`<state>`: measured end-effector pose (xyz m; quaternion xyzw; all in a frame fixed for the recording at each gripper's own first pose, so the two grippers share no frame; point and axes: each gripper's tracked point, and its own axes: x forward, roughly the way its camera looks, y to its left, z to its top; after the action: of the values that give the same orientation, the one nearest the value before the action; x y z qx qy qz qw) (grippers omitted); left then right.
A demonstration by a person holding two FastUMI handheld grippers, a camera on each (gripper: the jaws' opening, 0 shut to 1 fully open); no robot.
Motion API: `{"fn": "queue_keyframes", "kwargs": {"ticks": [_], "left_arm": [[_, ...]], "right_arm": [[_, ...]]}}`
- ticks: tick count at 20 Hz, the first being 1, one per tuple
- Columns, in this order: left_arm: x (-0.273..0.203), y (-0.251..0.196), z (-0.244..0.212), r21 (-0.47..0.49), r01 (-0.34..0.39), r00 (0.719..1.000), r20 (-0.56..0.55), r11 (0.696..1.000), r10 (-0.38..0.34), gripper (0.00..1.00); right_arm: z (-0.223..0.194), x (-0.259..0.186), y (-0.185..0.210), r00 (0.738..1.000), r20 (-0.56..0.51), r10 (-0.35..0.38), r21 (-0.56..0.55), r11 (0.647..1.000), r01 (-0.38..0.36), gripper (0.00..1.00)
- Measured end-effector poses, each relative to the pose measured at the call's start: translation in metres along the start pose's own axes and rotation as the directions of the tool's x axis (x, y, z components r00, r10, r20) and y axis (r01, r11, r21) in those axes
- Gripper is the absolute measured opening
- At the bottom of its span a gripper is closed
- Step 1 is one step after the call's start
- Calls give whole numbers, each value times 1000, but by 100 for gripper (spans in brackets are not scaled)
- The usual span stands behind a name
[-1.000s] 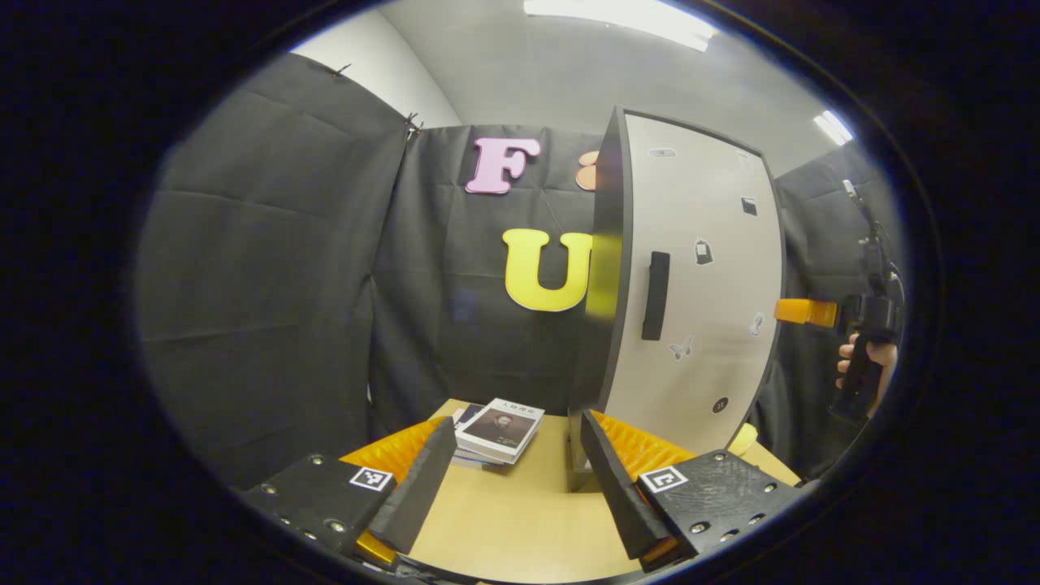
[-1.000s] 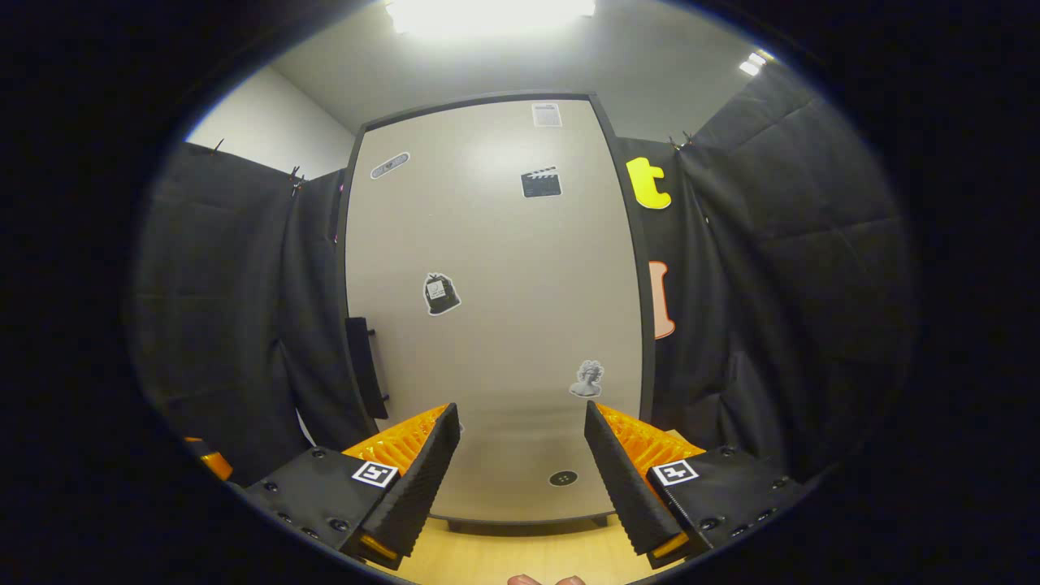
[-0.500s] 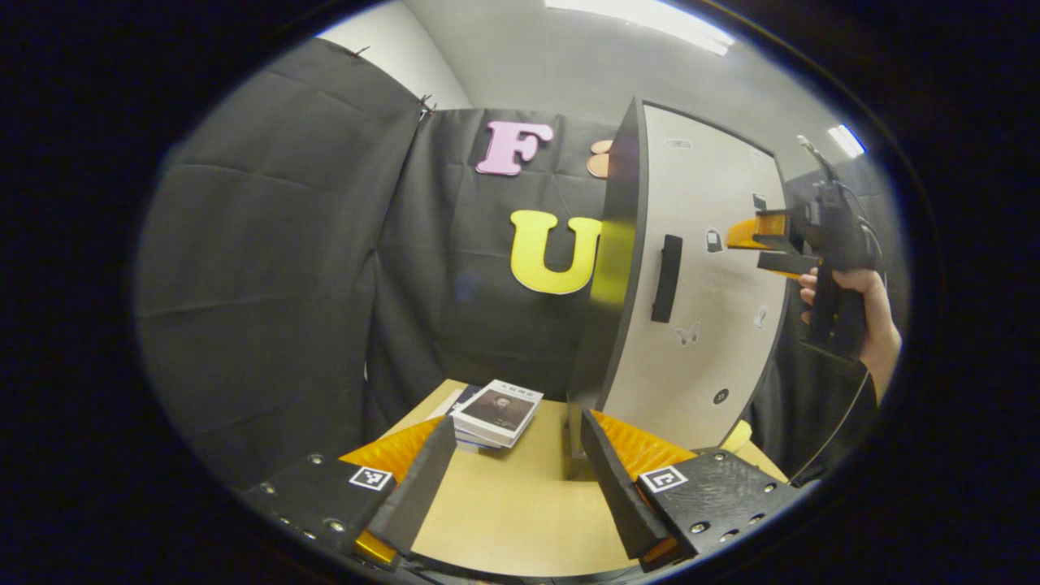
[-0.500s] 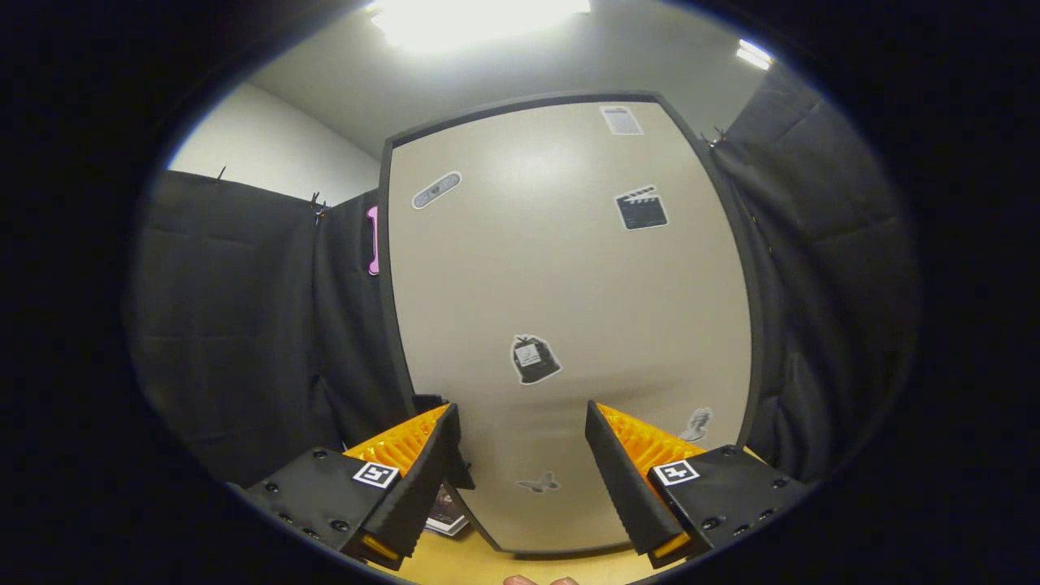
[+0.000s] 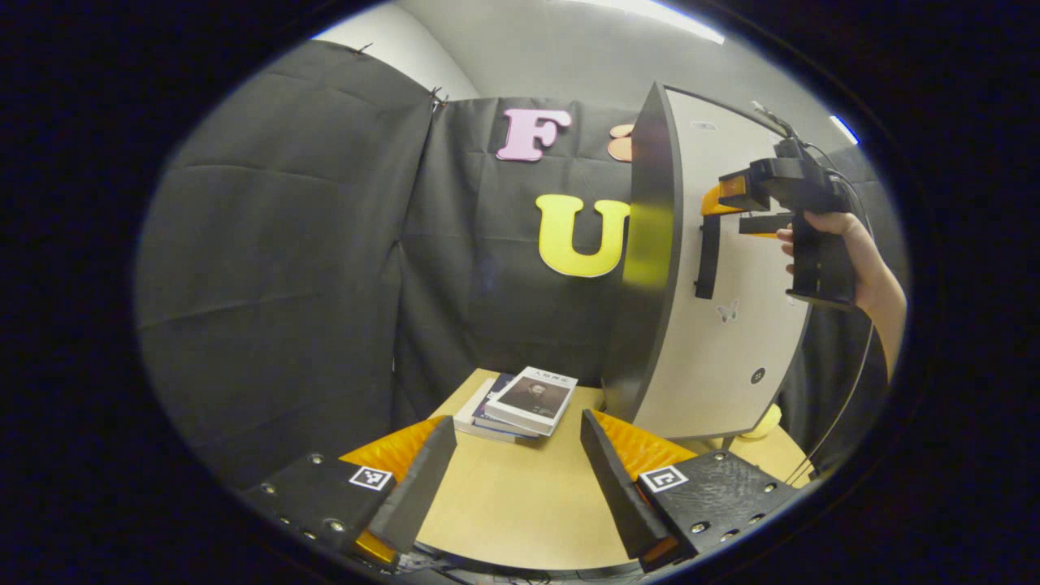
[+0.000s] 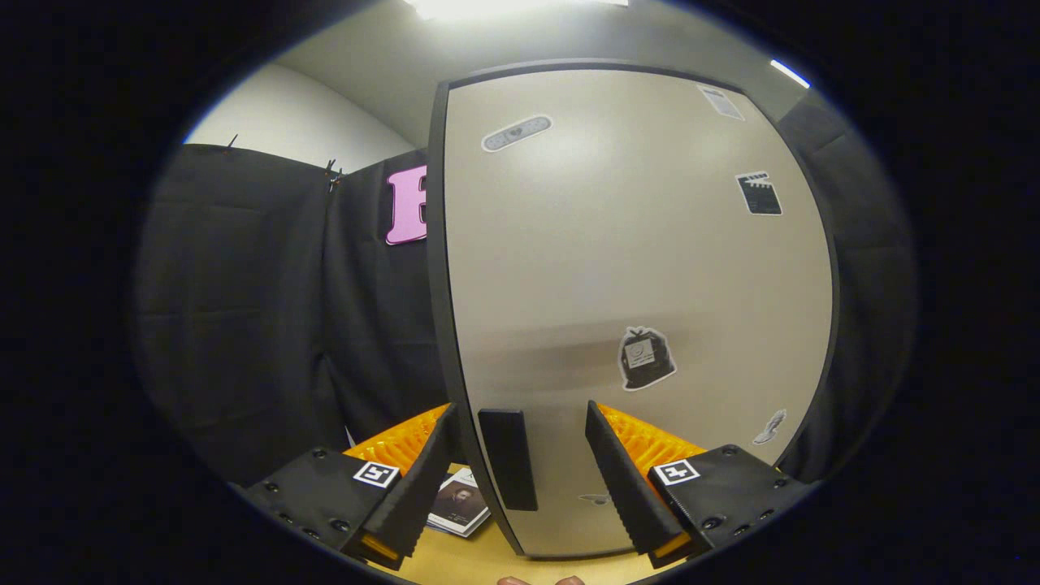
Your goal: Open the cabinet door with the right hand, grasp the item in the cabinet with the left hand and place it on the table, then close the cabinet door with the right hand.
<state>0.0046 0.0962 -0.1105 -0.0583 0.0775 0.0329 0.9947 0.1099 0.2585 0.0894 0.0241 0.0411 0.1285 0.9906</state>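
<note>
The cabinet stands on the table with its beige door closed, so whatever is inside is hidden. A black vertical handle runs along the door's left edge. A hand holds my right gripper at the top of that handle. In the right gripper view the handle stands between the fingers of my right gripper, which is open and not pressing on it. The door rises close in front. My left gripper hovers open and empty over the table, short of the cabinet.
A small stack of books lies on the wooden table left of the cabinet, and shows low down as books in the right gripper view. A yellow object peeks out at the cabinet's right foot. A cable hangs from the hand.
My right gripper has swung left across the door to the handle, which now stands between its open fingers. The left gripper has shifted slightly and stays open.
</note>
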Motion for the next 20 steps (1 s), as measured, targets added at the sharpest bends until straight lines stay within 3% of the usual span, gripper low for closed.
{"fn": "queue_keyframes", "kwargs": {"ticks": [7,8,9,10,11,12,14,15,16,17,20], "left_arm": [[11,21,-20,-18,-24,999,-23,1000,24,94],[11,23,-23,-15,-31,999,-24,999,30,95],[12,25,-26,-3,-40,999,-25,999,40,95],[12,27,-31,11,-46,998,-30,999,47,95],[12,29,-34,23,-53,998,-41,998,54,95],[11,31,-36,34,-60,997,-46,998,61,94],[10,30,-32,36,-63,997,-30,997,64,91],[10,29,-30,30,-60,998,-28,998,61,94],[8,29,-32,24,-56,998,-27,998,56,92],[7,29,-34,21,-54,998,-30,998,54,92],[-9,31,-41,37,-60,997,-37,997,62,92]], "right_arm": [[-27,21,-1,996,-30,-80,-60,995,78,92],[-32,23,0,996,-50,-77,-55,996,75,84],[-36,24,2,995,-64,-72,-48,996,69,63],[-39,26,3,995,-67,-70,-35,997,68,56],[-40,27,3,995,-69,-71,-18,997,70,53],[-43,23,3,994,-77,-76,-8,997,75,58],[-43,28,2,994,-68,-87,-21,996,85,37],[-43,28,3,994,-67,-89,-42,995,86,34],[-44,28,2,994,-72,-87,-55,995,83,37],[-43,27,2,995,-63,-74,-35,997,72,27],[-45,27,3,998,-53,-21,-12,1000,20,28]]}}
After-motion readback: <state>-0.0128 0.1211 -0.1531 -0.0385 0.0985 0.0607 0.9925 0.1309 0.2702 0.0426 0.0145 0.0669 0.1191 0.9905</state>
